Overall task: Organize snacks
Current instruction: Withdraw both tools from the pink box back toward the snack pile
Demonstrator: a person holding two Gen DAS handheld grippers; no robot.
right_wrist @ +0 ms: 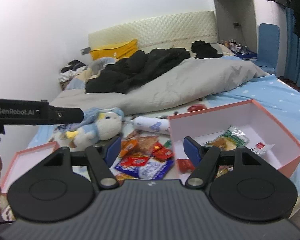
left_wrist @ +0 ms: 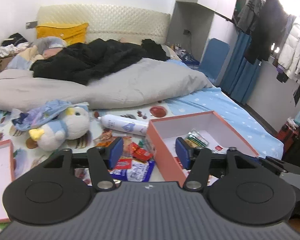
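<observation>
So both tools are up over the foot of the bed (left_wrist: 220, 100) right now, angled down at the mess. The left tool (left_wrist: 149, 150) has its blue pads spread apart with nothing between them, and in its view it straddles the near wall of the pink box (left_wrist: 202, 118), one pad over the loose pile and the other over the inside of the box. The right tool (right_wrist: 152, 150) is the same deal, released and empty. The snack pile (right_wrist: 146, 156) is lying on the sheet just left of the pink box: orange and red sachets plus a couple of blue-and-white packets, all overlapping. Inside the box there's already a clear packet with green print (right_wrist: 228, 139), a small white sachet with a red label (right_wrist: 262, 147) next to it, and a red packet (right_wrist: 186, 165) by the near wall. A white bottle (right_wrist: 152, 127) lies on its side behind the pile, touching the box's far-left corner as far as I can tell. A penguin plush (right_wrist: 102, 129) sits left of that, and the box lid (right_wrist: 30, 158) lies open-side up at the far left.
</observation>
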